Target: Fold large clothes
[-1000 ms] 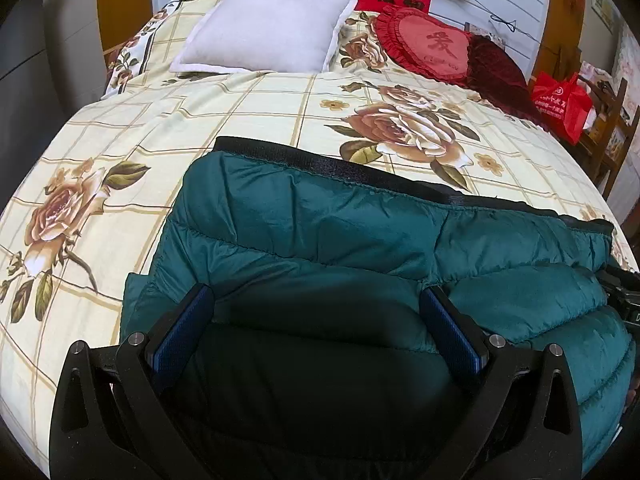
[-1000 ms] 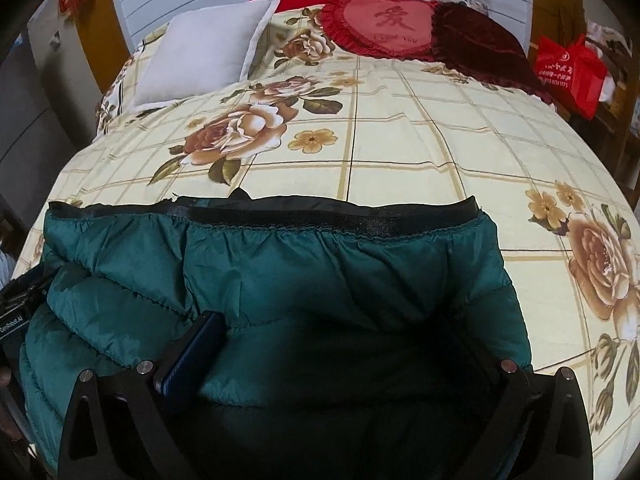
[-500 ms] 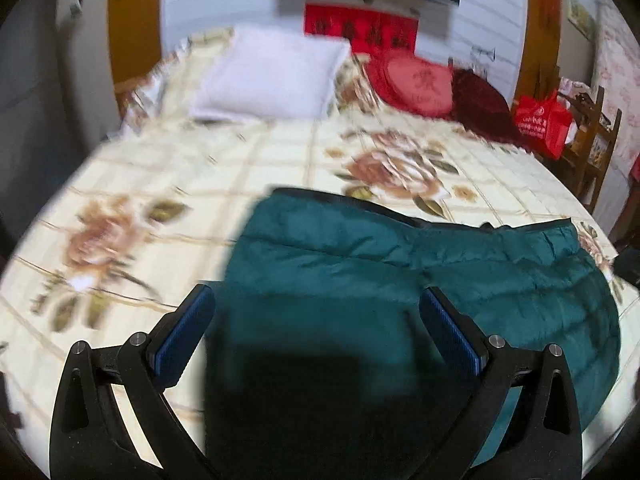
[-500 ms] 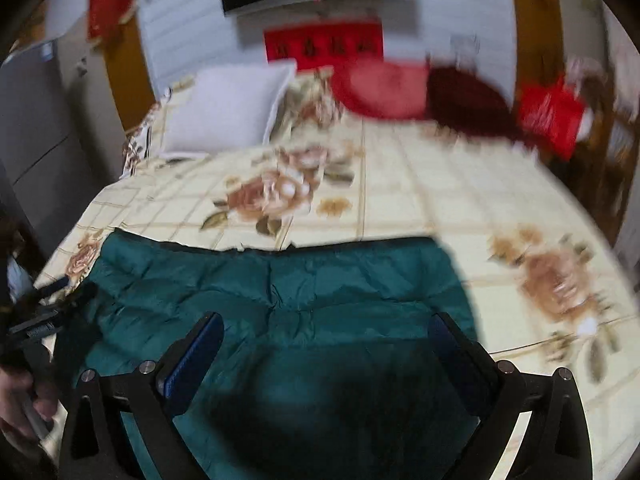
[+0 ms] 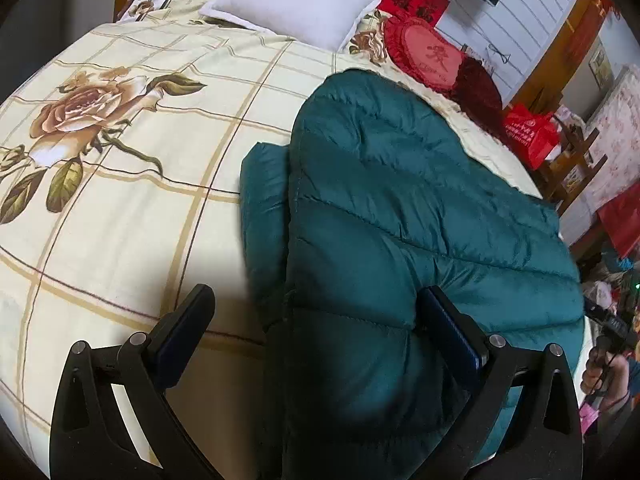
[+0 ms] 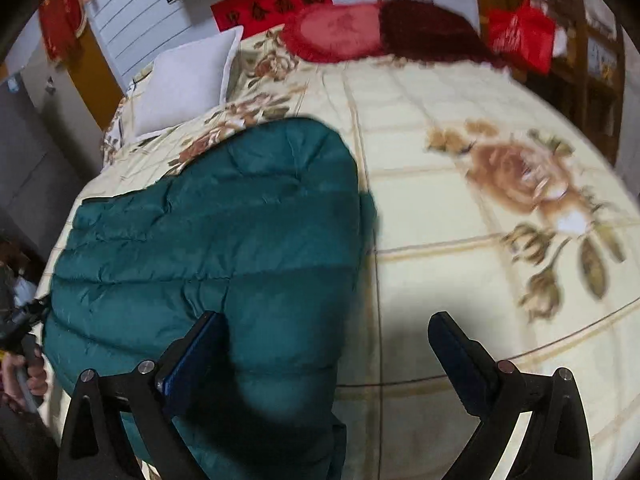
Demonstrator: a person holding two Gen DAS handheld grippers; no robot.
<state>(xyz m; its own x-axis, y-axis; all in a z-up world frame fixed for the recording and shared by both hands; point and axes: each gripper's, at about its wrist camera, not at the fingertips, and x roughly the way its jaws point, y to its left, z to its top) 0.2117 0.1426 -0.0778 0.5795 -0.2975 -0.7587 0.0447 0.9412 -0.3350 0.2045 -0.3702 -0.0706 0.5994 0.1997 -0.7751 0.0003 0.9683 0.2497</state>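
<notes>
Both of my grippers have lifted off the jacket since a second ago, when their fingers pressed into its padding and the black hem band lay toward the pillows; now that band is out of sight and only quilted green faces up. My left gripper hangs with its jaws spread wide and holds nothing, its right finger over the jacket's near edge and its left finger over bare bedspread. My right gripper is just as wide and just as empty, its left finger over the garment. Between them the teal down jacket lies doubled on the floral bedspread, a lower layer poking out at its left side. I judge the fold nearly done, so the step now is tidying. I would close on that protruding layer and tuck it under, then press the puffy top flat, moving slowly because down springs back. At the head of the bed sit a white pillow and a red heart cushion, well apart from the work.
</notes>
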